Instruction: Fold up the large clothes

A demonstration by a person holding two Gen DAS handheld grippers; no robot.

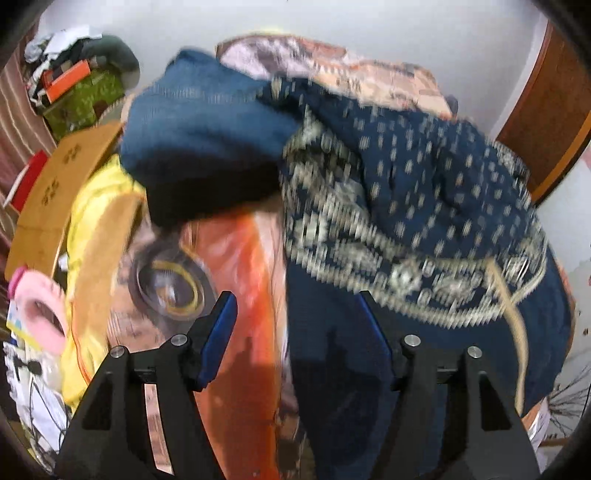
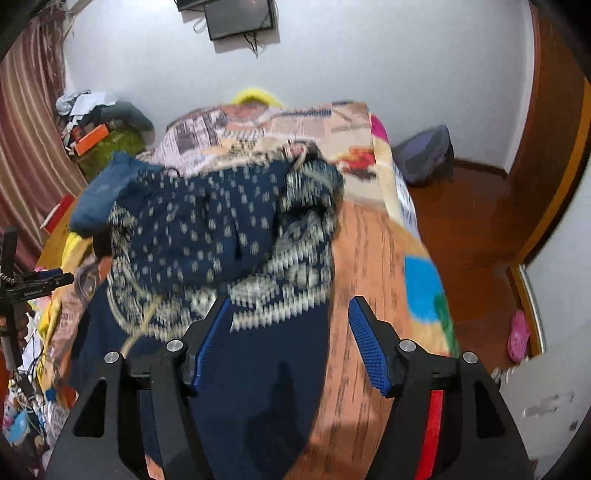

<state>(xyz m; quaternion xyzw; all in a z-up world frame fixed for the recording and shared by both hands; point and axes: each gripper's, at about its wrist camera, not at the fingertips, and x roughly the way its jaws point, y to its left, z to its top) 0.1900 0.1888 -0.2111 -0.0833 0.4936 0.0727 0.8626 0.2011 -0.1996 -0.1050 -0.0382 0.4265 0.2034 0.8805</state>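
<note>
Nearest the cameras, the left hand-held gripper (image 1: 297, 341) was seen with its blue pads spread and nothing between them; beneath it lay the edge of the garment (image 1: 424, 206) and the orange bedspread (image 1: 243, 266). The right hand-held gripper (image 2: 290, 341) was likewise held apart and empty, above the garment's (image 2: 221, 236) plain navy part and the bedspread (image 2: 373, 266). Both views were blurred by motion.

The garment, dark blue with pale dots and a cream patterned border, was found bunched in a heap on the bed, its plain lower part spread flat toward the grippers. A plain blue cloth (image 1: 199, 122) was lying against the heap's left side. A yellow cloth (image 1: 96, 206) and a cardboard box (image 1: 55, 192) were seen left of the bed.

Farther off, a cluttered pile (image 2: 103, 125) was seen by the striped curtain (image 2: 29, 122), a dark bag (image 2: 424, 155) on the wooden floor, and a screen (image 2: 240, 16) on the wall.
</note>
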